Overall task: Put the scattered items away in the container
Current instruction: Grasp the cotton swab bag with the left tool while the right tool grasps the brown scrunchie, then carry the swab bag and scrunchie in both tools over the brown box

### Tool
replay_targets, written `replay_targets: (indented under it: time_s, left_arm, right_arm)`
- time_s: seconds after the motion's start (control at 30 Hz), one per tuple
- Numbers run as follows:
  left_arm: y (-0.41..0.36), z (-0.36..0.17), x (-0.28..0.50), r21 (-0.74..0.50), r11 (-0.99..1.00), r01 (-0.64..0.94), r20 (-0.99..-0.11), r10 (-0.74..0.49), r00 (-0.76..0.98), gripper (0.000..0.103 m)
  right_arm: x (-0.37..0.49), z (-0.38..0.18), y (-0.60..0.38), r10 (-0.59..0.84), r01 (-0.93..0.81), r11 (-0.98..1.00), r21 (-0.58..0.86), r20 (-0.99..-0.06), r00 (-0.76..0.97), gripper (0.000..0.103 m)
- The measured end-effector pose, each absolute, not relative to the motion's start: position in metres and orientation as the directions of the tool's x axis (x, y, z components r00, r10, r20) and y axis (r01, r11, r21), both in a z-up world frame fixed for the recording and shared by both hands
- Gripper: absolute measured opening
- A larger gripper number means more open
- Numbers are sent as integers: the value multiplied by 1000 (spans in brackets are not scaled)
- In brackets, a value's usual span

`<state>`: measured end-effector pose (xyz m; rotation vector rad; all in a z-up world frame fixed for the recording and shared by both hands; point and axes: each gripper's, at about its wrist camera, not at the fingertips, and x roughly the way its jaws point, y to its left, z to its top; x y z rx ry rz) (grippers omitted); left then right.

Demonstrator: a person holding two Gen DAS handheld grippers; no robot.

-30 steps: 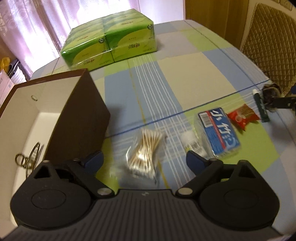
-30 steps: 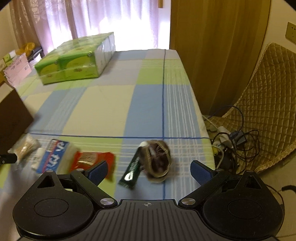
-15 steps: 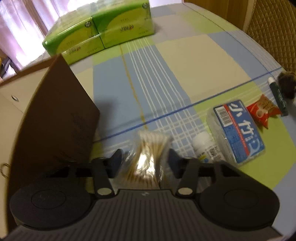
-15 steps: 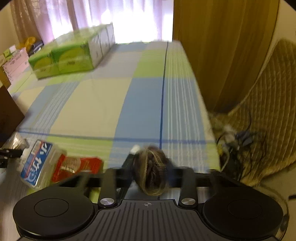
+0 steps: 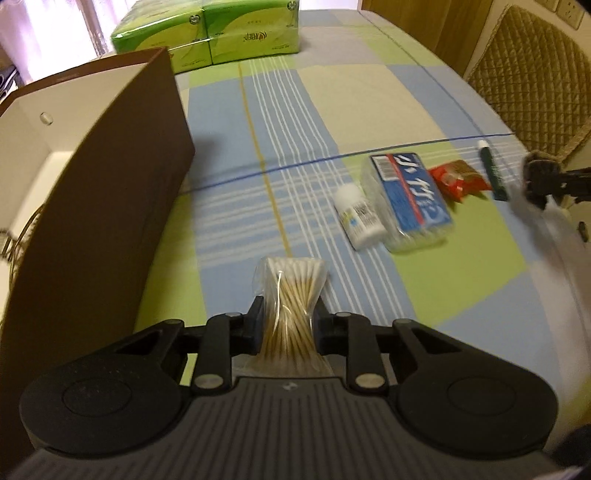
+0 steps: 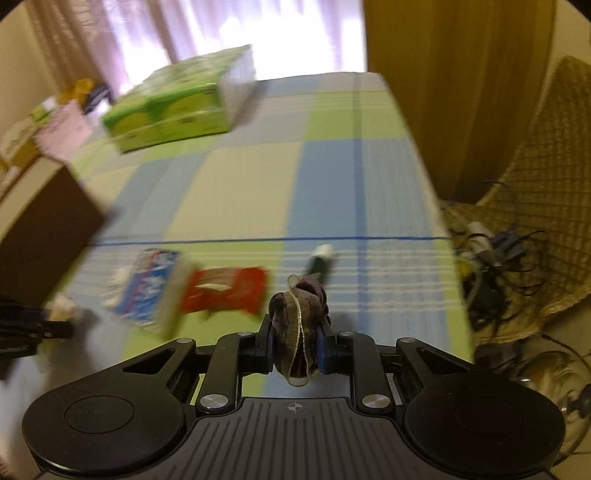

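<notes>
1. A bag of cotton swabs [image 5: 290, 295] is clamped between the two black fingers of the left gripper [image 5: 288, 326]. The clear plastic is pinched at the middle, so the wooden sticks are drawn into a waist and the white tips fan out at the far end.
2. A brown fabric scrunchie [image 6: 299, 325], edged with a pale thread, is squeezed between the blue-padded fingers of the right gripper [image 6: 297, 349] and is held above the table.
3. The table [image 5: 369, 92] is covered with a cloth checked in blue, green and cream.
4. An open cardboard box [image 5: 96, 206], brown outside and white inside, is seen along the table's left edge, just beside the left gripper.
5. Toward the right edge, a row is formed by a small white bottle [image 5: 356, 216], a clear pack with a blue label [image 5: 410, 201], a red sachet [image 5: 458, 179] and a dark green tube [image 5: 491, 170] with a white cap.
6. A green multipack of tissues [image 5: 210, 33] is placed at the far edge.
</notes>
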<state>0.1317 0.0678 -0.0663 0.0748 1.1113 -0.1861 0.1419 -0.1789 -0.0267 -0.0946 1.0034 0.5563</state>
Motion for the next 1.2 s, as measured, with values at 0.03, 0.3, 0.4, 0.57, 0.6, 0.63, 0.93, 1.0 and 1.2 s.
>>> replay_targets:
  time_s: [0.03,0.3,0.4,0.57,0.6,0.63,0.93,1.0,1.2]
  left_arm:
    - [69,-62,125,-40,982,186,-893,-118,433,21]
    - [85,-22,83,-69,982,178,-856,-150,494,21]
    - [94,-7,65,-77,982,170,-840,-156,520,21]
    - [116,15,39,-89,986,138,-816,-152,558,21]
    - [121,20,34,-91,987,131,-811,-150,565,21]
    - [127,25,30,-93,988,124,-806,-148,573,21]
    - [185,65,5,-74,996,56,-757,-93,647,21]
    - [203,72,4,-65,997,38,-747,-73,660,21]
    - [253,82,16,-30,999,19,-738,-35,673,21]
  right_arm:
    - [136,-22,-174,423,-503,843,192,-815,397,24]
    - [98,8,-125,567,-662,698,275,-777,275,24]
    - [83,14,-105,605,-709,638,300,-765,221,24]
    - [61,19,-73,640,-761,562,324,-754,151,24]
    - [57,20,-66,646,-770,547,329,-751,138,24]
    - [53,21,-60,653,-779,530,333,-747,124,24]
    - [25,41,-2,701,-857,391,335,-712,42,24]
    - [22,47,11,714,-874,361,326,-700,34,24]
    - [17,68,58,747,-922,277,272,-664,28,24]
